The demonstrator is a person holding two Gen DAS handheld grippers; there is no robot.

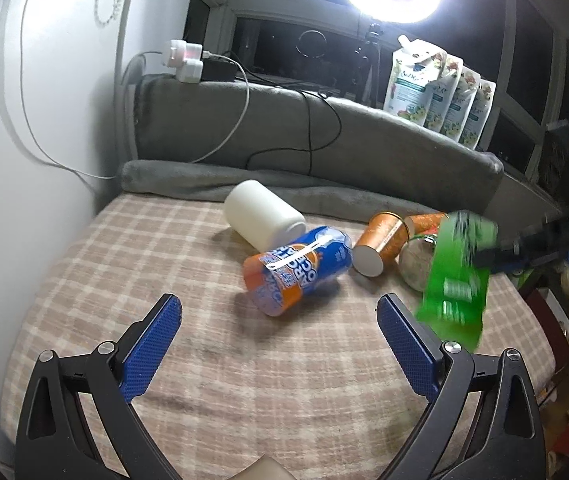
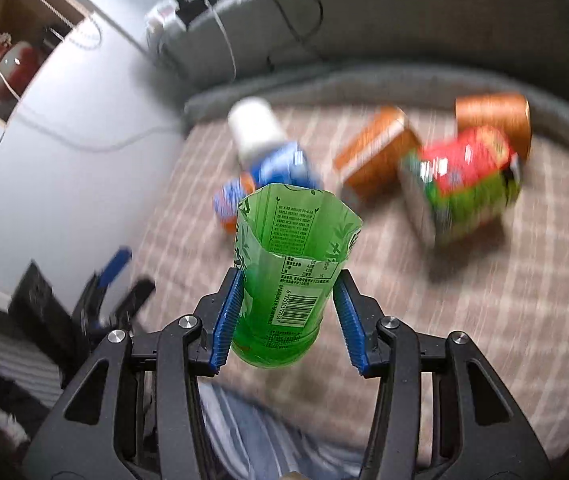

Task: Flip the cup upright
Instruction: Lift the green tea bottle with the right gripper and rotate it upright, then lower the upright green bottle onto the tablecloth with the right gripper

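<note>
My right gripper (image 2: pixel 287 280) is shut on a green plastic cup (image 2: pixel 284 280), its open mouth pointing away from the camera, held above the checked tablecloth (image 2: pixel 484 340). In the left wrist view the green cup (image 1: pixel 456 276) shows blurred at the right, held in the air by the right gripper (image 1: pixel 496 258). My left gripper (image 1: pixel 280 308) is open and empty, low over the cloth, in front of a blue and orange cup (image 1: pixel 298 270) lying on its side.
A white cup (image 1: pixel 262 214), two orange cups (image 1: pixel 380 242) and a red and green cup (image 2: pixel 464 184) lie on their sides on the cloth. A grey blanket (image 1: pixel 324 140) rises behind. Pouches (image 1: pixel 440 92) and cables sit on the ledge.
</note>
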